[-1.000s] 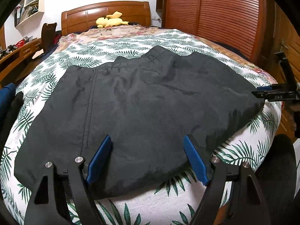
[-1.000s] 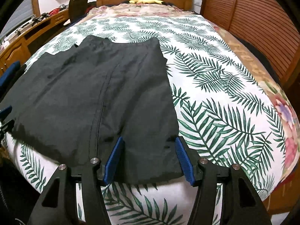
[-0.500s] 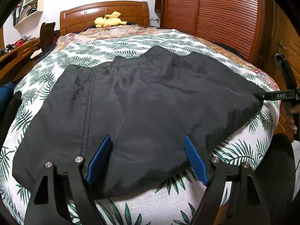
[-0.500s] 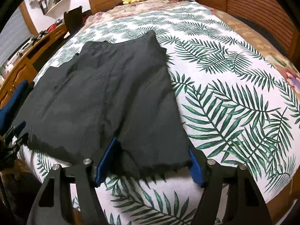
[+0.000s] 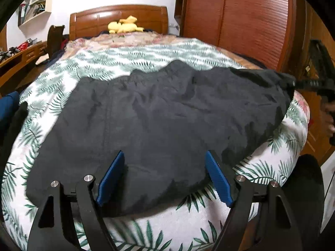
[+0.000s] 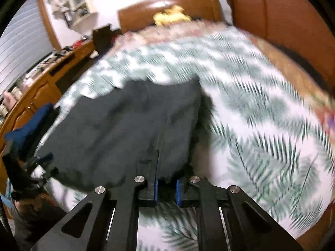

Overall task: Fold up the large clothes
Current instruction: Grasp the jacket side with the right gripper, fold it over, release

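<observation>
Black shorts (image 5: 159, 121) are lying spread across the palm-print bedspread (image 5: 117, 60), near hem hanging w/ the bed's front edge. Right gripper (image 6: 166, 186) is pinching the shorts' near right corner, blue pads nearly together w/ fabric btwn them and lifting that edge off the sheet; lots of bare bedspread is showing to its right. Left gripper (image 5: 164, 177) is hovering w/ jaws spread wide over the near hem, holding nothing.
</observation>
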{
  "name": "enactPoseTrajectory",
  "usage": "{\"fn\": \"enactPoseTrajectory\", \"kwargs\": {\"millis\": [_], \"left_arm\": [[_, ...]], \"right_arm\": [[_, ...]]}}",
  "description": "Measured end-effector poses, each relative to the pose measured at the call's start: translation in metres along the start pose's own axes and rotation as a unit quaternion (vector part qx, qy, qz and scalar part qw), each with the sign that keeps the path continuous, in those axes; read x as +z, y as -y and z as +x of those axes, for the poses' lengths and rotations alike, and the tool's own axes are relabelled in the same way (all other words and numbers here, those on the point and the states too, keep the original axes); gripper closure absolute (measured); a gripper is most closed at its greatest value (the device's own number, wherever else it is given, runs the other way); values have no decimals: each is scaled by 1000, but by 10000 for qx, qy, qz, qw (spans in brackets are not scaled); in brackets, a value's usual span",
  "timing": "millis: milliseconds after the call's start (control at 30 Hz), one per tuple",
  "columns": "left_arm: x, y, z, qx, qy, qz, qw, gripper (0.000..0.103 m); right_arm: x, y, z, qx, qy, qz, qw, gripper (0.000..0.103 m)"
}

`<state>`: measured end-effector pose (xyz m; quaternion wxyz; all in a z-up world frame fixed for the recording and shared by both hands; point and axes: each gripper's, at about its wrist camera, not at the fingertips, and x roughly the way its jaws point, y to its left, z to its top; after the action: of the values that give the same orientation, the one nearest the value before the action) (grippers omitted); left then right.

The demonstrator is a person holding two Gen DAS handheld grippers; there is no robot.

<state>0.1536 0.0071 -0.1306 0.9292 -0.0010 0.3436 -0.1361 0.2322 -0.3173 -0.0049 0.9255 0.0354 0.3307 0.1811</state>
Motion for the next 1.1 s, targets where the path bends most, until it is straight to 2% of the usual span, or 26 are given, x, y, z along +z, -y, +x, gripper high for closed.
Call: {"fn": "enactPoseTrajectory", "kwargs": {"millis": [133, 300, 467, 533, 600, 667, 700, 767, 833, 967, 1100], "left_arm": [[-1, -17, -21, 34, 216, -116, 9997, 23], [-9, -44, -43, 197, 361, -289, 9987, 23], [-27, -76, -69, 345, 493, -543, 9967, 23], [-31, -82, -73, 411, 509, -608, 9960, 23], [-37, -90, -75, 468, 497, -687, 9953, 23], [-40, -96, -77, 529, 474, -726, 9948, 23], [-40, -97, -77, 543, 464, -727, 9948, 23], [-40, -98, -78, 565, 484, -719, 9946, 23], [-39, -99, -80, 552, 525, -702, 9946, 23], [-35, -94, -85, 517, 653, -683, 9942, 23], [-30, -90, -83, 494, 706, -669, 9940, 23]], "right_arm": [[34, -51, -5, 144, 253, -528, 9982, 94], [70, -146, 12, 632, 455, -1291, 9886, 95], [67, -239, 44, 1318, 421, -1825, 9734, 95], [64, -261, 61, 1504, 274, -1811, 9715, 94], [56, -272, 78, 1610, 68, -1881, 9688, 90], [51, -278, 90, 1617, -74, -2013, 9661, 81], [50, -280, 92, 1650, -103, -2066, 9643, 80], [49, -276, 92, 1658, -47, -2166, 9621, 67], [54, -268, 84, 1621, 64, -2205, 9618, 59], [53, -244, 71, 1202, 167, -2284, 9660, 58], [43, -209, 88, 682, -108, -2149, 9742, 58]]}}
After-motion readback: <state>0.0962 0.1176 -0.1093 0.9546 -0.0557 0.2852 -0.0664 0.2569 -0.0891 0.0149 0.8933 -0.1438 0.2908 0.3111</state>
